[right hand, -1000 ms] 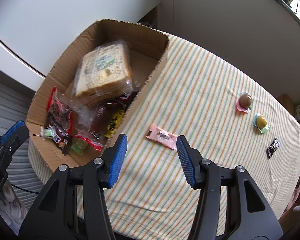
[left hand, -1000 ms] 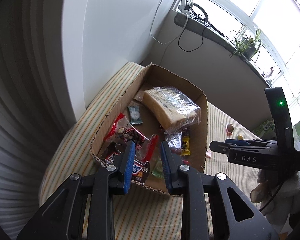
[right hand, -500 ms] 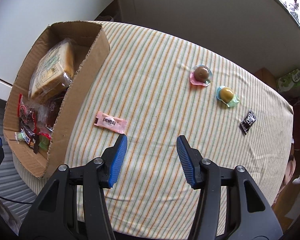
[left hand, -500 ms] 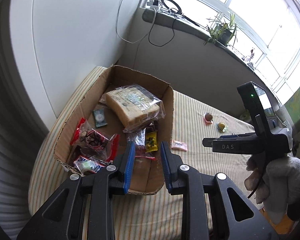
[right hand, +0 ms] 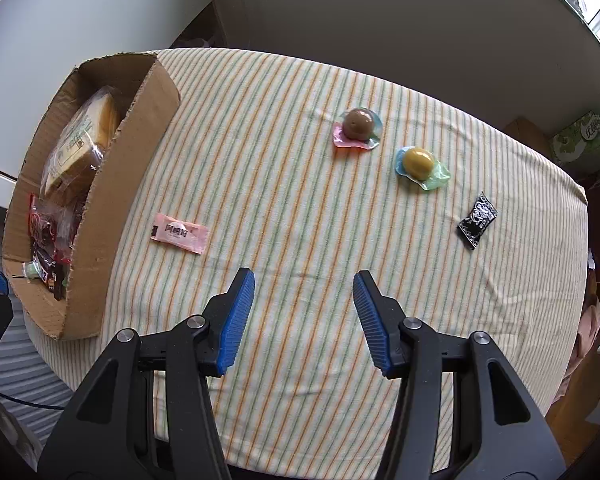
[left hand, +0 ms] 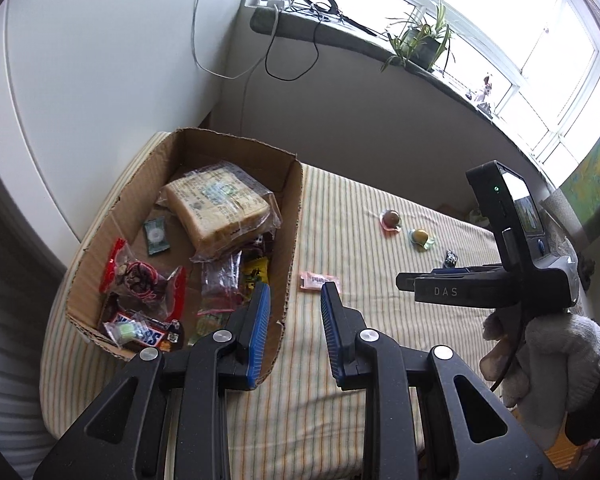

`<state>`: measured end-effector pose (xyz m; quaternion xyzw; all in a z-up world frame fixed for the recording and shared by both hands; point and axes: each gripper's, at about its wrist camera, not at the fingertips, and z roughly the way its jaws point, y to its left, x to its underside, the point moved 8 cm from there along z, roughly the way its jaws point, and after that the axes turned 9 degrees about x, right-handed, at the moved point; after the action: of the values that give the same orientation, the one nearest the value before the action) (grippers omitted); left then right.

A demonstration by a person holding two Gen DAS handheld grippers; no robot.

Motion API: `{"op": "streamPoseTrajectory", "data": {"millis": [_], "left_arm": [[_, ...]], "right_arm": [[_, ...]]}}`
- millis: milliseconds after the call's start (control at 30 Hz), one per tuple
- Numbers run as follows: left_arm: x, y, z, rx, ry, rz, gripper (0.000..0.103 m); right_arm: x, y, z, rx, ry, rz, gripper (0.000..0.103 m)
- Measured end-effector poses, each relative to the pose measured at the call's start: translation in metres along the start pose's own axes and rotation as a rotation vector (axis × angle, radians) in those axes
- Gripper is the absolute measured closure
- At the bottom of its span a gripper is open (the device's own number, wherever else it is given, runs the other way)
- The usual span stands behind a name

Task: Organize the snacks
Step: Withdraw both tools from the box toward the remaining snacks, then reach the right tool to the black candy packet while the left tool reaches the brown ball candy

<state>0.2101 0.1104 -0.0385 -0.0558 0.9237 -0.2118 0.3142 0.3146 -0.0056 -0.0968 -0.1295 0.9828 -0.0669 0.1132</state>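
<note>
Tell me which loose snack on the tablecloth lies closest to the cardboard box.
The flat pink wrapper, lying just beside the cardboard box; the two round candies and the black packet sit farther across the cloth.

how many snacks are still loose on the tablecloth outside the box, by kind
Pink flat packet: 1
Round sweets in crinkled wrappers: 2 (brown on pink, yellow on green-blue)
Black patterned packet: 1
Total: 4 loose on the striped tablecloth, outside the cardboard box.

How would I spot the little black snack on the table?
Start at the cardboard box on the striped tablecloth, then look across to the far side. Past the two round jellies lies the black sweet, the only dark, flat, white-patterned wrapper, alone near the cloth's edge.
</note>
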Motion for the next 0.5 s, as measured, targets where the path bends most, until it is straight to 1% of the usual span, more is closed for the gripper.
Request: {"op": "streamPoseTrajectory", "data": {"millis": [100, 233, 300, 400, 500], "left_arm": [[0.0, -0.01, 0.009, 0.028, 0.017, -0.01, 0.078], [0.002, -0.019, 0.021, 0.036, 0.033, -0.022, 0.078], [0.005, -0.025, 0.027, 0.032, 0.056, -0.009, 0.078], [0.009, -0.034, 0.031, 0.009, 0.061, 0.038, 0.078], [0.014, -0.038, 0.038, -0.004, 0.081, 0.014, 0.078]], "right_arm": [[0.008, -0.013, 0.001, -0.017, -0.018, 0.023, 0.049], [0.015, -0.025, 0.0, -0.02, -0.048, 0.0, 0.049], [0.018, -0.031, 0.0, -0.032, -0.055, 0.0, 0.049], [0.02, -0.04, -0.001, -0.058, -0.093, -0.003, 0.049], [0.02, -0.049, -0.003, -0.092, -0.116, 0.019, 0.049]]}}
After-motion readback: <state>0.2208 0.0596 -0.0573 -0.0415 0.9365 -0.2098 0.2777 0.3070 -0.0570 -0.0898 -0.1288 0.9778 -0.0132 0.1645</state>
